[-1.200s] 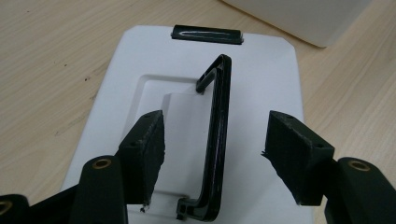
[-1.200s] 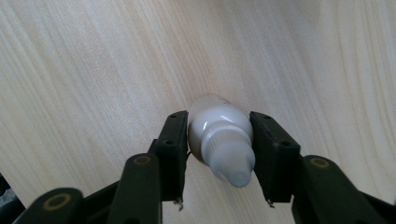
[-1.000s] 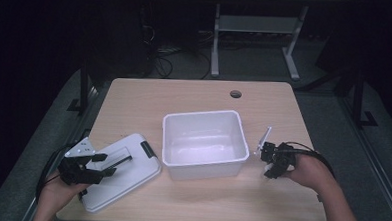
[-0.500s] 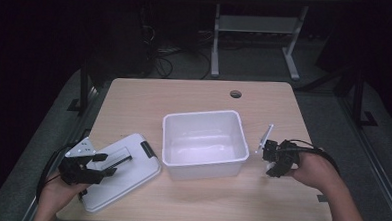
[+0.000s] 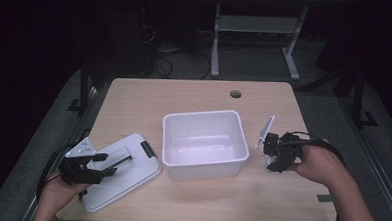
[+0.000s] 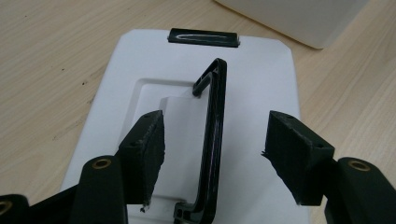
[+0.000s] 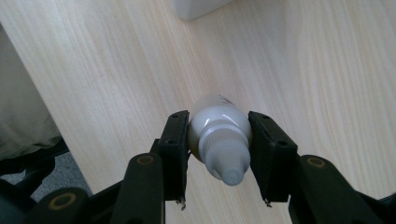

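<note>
The right gripper (image 7: pixel 219 158) has its jaws clamped on a small white dropper bottle (image 7: pixel 218 133), nozzle pointing back toward the camera, while farther off the white bin (image 5: pixel 204 141) lies just beyond, and the left gripper (image 6: pixel 215 149) gapes wide astride the lid's black handle (image 6: pixel 212 140).

I'm seeing a pale wood-grain table (image 5: pixel 134 103), beige w/ fine streaks. White tub (image 5: pixel 204 141) is sitting mid-table. White lid (image 6: pixel 116 84) is lying flat, carrying a glossy black handle (image 6: pixel 212 140) & a black latch (image 6: pixel 203 37). Both grippers are showing matte black jaws w/ brass-coloured screws: left gripper (image 6: pixel 212 154), right gripper (image 7: pixel 219 149). I'm holding a whitish bottle (image 7: pixel 219 128) w/ a ribbed grey-white cap. Floor (image 5: pixel 329 106) is looking grey.
</note>
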Available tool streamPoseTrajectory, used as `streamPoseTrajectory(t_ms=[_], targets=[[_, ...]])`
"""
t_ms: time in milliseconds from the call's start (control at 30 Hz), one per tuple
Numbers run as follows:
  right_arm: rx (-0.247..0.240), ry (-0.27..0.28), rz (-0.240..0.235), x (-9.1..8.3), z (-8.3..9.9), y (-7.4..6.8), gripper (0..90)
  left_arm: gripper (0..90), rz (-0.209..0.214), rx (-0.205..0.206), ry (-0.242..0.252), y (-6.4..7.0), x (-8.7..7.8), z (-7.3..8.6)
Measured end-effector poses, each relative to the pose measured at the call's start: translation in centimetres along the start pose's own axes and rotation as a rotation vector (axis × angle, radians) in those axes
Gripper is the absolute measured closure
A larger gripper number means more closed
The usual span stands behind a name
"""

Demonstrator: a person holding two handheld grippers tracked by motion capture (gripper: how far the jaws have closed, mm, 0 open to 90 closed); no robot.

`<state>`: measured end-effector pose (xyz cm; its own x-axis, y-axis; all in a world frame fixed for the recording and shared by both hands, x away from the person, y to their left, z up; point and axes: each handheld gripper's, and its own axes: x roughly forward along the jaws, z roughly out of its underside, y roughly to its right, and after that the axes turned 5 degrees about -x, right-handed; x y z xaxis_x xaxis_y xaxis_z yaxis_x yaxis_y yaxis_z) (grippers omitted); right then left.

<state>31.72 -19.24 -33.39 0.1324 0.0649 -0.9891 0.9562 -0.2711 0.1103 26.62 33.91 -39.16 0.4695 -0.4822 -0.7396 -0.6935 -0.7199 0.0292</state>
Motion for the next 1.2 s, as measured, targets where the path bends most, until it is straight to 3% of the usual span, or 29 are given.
streamPoseTrajectory(t_ms=[567,933,1200], targets=[[-0.030,0.007,0.025,-4.7,-1.5,-0.2,59.6,36.9,0.002,-0.009,0.000,-0.1,0.1,0.1],[-0.070,0.014,0.042,-7.9,-4.0,-0.3,59.6,36.9,0.001,-0.014,0.005,-0.4,-0.1,0.3],[-0.097,0.022,0.040,-8.8,-5.7,-0.3,59.6,36.9,0.004,-0.012,0.007,-0.3,-0.2,0.3]])
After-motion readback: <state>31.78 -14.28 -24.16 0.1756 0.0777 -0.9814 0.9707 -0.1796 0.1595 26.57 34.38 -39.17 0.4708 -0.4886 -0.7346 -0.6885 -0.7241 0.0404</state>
